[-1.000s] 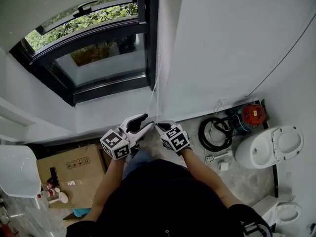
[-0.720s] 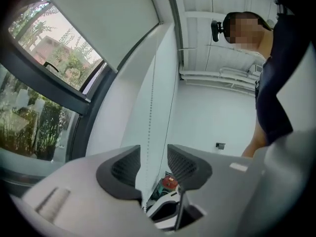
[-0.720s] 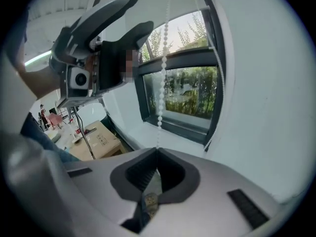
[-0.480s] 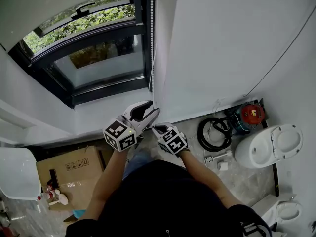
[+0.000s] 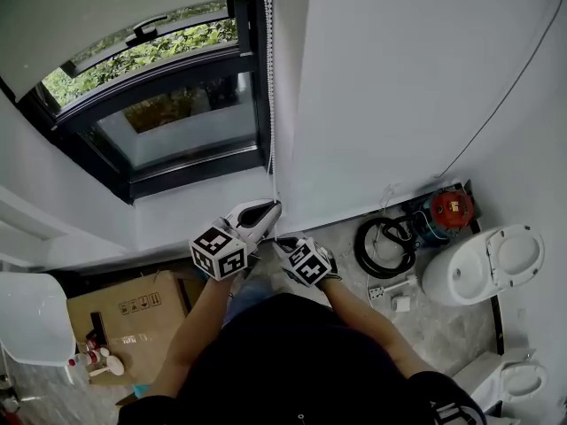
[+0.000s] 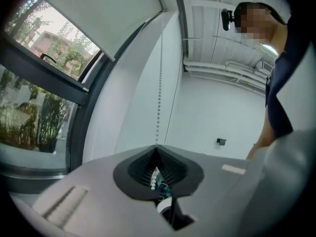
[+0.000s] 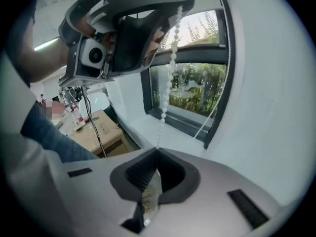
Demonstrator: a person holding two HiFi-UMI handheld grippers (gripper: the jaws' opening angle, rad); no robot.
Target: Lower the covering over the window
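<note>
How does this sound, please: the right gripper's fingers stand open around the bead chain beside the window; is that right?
Not open: the right gripper view shows the right gripper with fingers shut on the bead chain beside the window.

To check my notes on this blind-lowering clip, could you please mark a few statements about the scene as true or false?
1. The left gripper and the right gripper both grip the bead chain. True; the left jaws have just been closing, and the chain is between them.
2. The roller blind covers the whole window. False: it covers only the top, and the glass below is bare.
3. The right gripper holds the chain above the left gripper. False: the left one grips higher up.
4. A cardboard box stands below the window, to the left. True.
</note>
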